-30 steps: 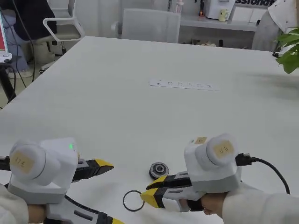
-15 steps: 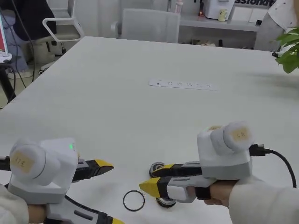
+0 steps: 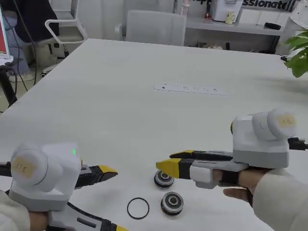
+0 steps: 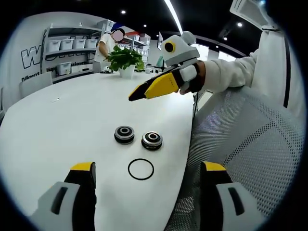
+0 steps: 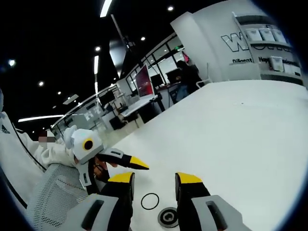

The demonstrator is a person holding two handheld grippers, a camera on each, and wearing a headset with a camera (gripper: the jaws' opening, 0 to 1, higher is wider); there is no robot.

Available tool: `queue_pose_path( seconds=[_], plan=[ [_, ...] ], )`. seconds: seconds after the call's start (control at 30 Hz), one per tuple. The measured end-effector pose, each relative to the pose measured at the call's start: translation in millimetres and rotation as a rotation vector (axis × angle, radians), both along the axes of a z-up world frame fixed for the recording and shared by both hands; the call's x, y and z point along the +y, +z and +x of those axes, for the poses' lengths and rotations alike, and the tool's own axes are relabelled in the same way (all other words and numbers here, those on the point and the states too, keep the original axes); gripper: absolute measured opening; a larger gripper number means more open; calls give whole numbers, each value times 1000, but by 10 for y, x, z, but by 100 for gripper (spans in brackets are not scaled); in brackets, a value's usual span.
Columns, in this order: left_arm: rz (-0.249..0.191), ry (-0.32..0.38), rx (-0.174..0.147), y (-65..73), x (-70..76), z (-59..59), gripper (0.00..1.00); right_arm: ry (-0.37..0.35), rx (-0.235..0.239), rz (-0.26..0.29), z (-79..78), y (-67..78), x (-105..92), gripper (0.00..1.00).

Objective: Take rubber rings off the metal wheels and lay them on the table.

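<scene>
Two metal wheels sit on the white desk (image 3: 120, 106), close to the near edge. One wheel (image 3: 164, 179) is a bit farther from the person, and the other wheel (image 3: 172, 203) is just beside it, nearer to the person. Both are round and lie flat, with a dark rim and a shiny middle. I cannot tell whether that dark rim is a rubber ring.

One thin black rubber ring (image 3: 138, 208) lies flat on the desk, on its own. It is just to the left of the nearer wheel and does not touch it.

The left claw (image 3: 113, 198) is low, by the near edge of the desk. Its two yellow tips are wide apart and hold nothing. In the left gripper view the ring lies between them and the two wheels sit a little past it.

The right claw (image 3: 173, 161) is up in the air, above the wheels and touching neither. Its tips are a little apart and hold nothing. In the right gripper view one wheel and the ring lie down on the desk between the tips.

Far back on the desk lies a long white power strip (image 3: 190, 88). Some green plant leaves (image 3: 298, 53) peek in at the right. A grey chair (image 3: 154, 26) stands behind the desk.
</scene>
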State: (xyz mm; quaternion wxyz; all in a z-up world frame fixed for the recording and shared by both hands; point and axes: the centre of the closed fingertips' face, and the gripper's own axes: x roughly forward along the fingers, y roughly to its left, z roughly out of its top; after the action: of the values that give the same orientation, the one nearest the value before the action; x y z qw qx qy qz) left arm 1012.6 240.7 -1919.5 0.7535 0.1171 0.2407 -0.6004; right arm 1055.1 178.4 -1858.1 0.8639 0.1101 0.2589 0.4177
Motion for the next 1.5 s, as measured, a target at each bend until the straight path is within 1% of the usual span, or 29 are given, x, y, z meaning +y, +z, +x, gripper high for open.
queue_pose_path(
  seconds=[0.1, 0.17, 0.27, 0.33, 0.43, 0.6, 0.73, 0.83, 0.9, 1.03, 1.2, 1.3, 1.43, 1.47, 1.5],
  plan=[
    [0, 1, -1, 1, 2, 6, 87, -13, 1, -11, 29, 1, -71, 32],
    [0, 3, -2, 0, 4, 10, 87, -10, -5, -32, 30, -11, -110, 31],
    [1, 9, -2, -2, 10, 19, 86, 5, -13, -86, 25, -76, -186, 30],
    [-1, 10, -1, 1, 10, 20, 86, 16, 1, -117, 4, -153, -238, 31],
    [-1, 9, -2, 4, 8, 18, 86, 28, 19, -140, -31, -225, -269, 29],
    [-3, 10, 1, 5, 6, 19, 86, 91, 19, -188, -110, -334, -236, 29],
    [-4, 10, 2, 5, 6, 17, 86, 153, 39, -261, -194, -499, -267, 28],
    [-5, 9, 2, 7, 4, 15, 86, 186, 37, -307, -229, -583, -281, 28],
    [-5, 10, 2, 6, 5, 15, 86, 195, 38, -315, -241, -605, -288, 27],
    [-5, 9, 3, 7, 2, 11, 86, 212, 41, -353, -255, -662, -359, 27],
    [-12, 8, 2, 18, -5, 13, 85, 221, 52, -370, -273, -715, -409, 27],
    [-17, 9, 1, 27, -8, 15, 84, 251, 64, -393, -327, -776, -403, 27],
    [-49, 13, -10, 96, -28, 36, 82, 282, 69, -415, -384, -833, -391, 27],
    [-55, 16, -9, 106, -28, 41, 82, 284, 70, -417, -390, -840, -395, 27],
    [-71, 21, -2, 132, -35, 45, 82, 286, 71, -419, -393, -844, -397, 27]
  ],
)
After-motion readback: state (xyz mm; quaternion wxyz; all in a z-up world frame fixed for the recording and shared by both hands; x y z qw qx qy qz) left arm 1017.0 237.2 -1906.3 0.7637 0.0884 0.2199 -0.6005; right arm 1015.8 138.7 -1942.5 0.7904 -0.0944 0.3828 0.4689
